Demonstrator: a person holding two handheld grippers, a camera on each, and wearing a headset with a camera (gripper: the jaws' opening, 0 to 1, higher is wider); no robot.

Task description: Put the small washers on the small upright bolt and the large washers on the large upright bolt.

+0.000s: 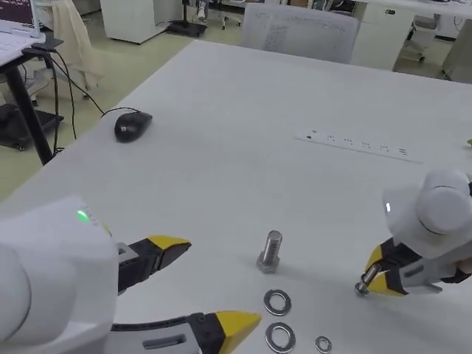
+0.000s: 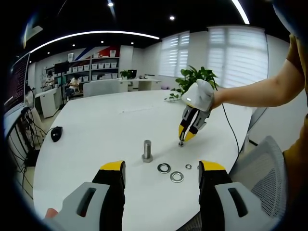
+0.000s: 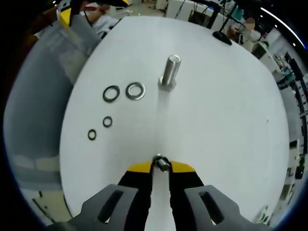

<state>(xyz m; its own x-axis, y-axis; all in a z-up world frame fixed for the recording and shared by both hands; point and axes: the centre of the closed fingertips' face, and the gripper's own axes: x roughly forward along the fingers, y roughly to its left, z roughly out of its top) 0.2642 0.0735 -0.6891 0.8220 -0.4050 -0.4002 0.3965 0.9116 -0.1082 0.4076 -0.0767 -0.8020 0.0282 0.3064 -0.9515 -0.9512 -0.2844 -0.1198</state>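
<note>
The large bolt stands upright on the white table. Just in front of it lie two large washers, flat and side by side. Two small washers lie a little beyond them; one small washer reaches the head view. My right gripper is shut on the small bolt, whose end is at the tabletop to the right of the large bolt. My left gripper hangs open and empty, left of the washers.
A black computer mouse lies at the far left of the table, with its cable running off the edge. A white power strip is set into the table at the far right. A grey chair stands behind the far edge.
</note>
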